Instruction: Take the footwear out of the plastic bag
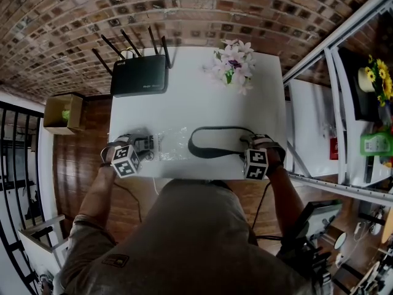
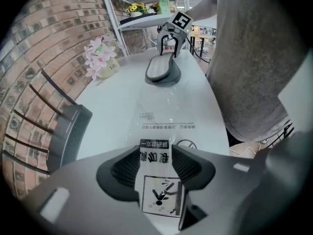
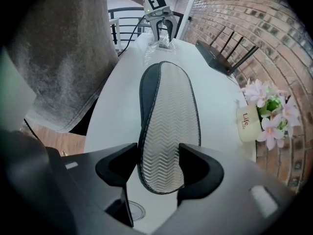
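Jaws of our right gripper (image 3: pixel 159 153) clamped the slipper (image 3: pixel 168 111) by one end, sole up on the bench (image 1: pixel 184 97), upper hidden. Left gripper (image 2: pixel 156 155) jaws stood apart astride the clear plastic bag (image 2: pixel 164 119), edges faint.

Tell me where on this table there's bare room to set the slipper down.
Free: the middle of the table, bordered by the router, the flowers and the slipper. Crowded: the front edge, holding plastic bag and slipper.
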The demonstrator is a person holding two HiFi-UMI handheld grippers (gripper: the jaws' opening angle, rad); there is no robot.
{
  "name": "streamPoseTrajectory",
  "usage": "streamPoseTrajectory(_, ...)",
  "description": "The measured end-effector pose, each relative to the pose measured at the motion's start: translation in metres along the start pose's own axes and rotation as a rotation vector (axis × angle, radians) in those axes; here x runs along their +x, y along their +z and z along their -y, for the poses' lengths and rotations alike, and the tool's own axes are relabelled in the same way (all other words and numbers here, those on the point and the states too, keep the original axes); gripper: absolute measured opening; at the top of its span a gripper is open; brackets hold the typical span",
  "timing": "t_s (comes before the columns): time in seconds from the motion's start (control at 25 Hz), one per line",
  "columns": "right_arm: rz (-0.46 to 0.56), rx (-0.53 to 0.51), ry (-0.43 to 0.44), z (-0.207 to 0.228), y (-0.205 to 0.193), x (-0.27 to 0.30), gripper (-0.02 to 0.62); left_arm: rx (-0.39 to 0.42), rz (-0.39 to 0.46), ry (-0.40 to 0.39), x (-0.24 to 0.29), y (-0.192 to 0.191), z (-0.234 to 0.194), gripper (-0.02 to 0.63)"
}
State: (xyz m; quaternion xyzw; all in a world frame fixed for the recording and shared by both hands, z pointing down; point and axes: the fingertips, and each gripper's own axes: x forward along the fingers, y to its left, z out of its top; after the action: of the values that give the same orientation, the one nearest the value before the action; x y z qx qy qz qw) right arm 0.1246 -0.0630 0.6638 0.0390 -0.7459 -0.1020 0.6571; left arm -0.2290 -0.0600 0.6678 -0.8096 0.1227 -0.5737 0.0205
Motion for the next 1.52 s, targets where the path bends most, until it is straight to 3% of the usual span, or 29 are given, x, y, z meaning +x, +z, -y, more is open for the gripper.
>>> streamPoseTrajectory(0.2, 0.02, 0.032, 0.023, -0.002, 0.001, 0.0, 0.319, -0.042, 0.072, 0.038, -0.018, 0.017, -0.007, 0.257)
streamPoseTrajectory(0.36, 0.094, 0.096, 0.05, -0.006, 0.007, -0.009, 0.357, -0.112, 0.124, 0.087, -0.034, 0.028, -0.01, 0.267)
streamPoseTrajectory(0.6, 0.278, 0.242, 0.015, 0.003, 0.016, -0.034, 0.356, -0.315, 0.296, 0.218, -0.06, 0.063, -0.014, 0.265)
streamPoseTrajectory(0.84, 0.513, 0.403, -0.085, 0.014, 0.032, -0.071, 0.264, -0.56, 0.51, 0.274, -0.08, 0.11, 0.005, 0.216)
streamPoseTrajectory(1.12, 0.717, 0.563, -0.146, 0.001, 0.062, -0.11, 0.171, -0.612, 0.671, 0.289, -0.09, 0.149, 0.039, 0.048)
streamPoseTrajectory(1.2, 0.781, 0.634, -0.152, -0.006, 0.07, -0.124, 0.134, -0.662, 0.743, 0.292, -0.101, 0.159, 0.042, 0.013)
streamPoseTrajectory(1.36, 0.945, 0.867, -0.125, -0.03, 0.082, -0.149, 0.056, -0.758, 0.882, 0.276, -0.126, 0.17, 0.057, 0.003)
streamPoseTrajectory(1.52, 1.042, 1.029, -0.114, -0.065, 0.097, -0.166, 0.015, -0.757, 0.945, 0.233, -0.143, 0.174, 0.09, 0.002)
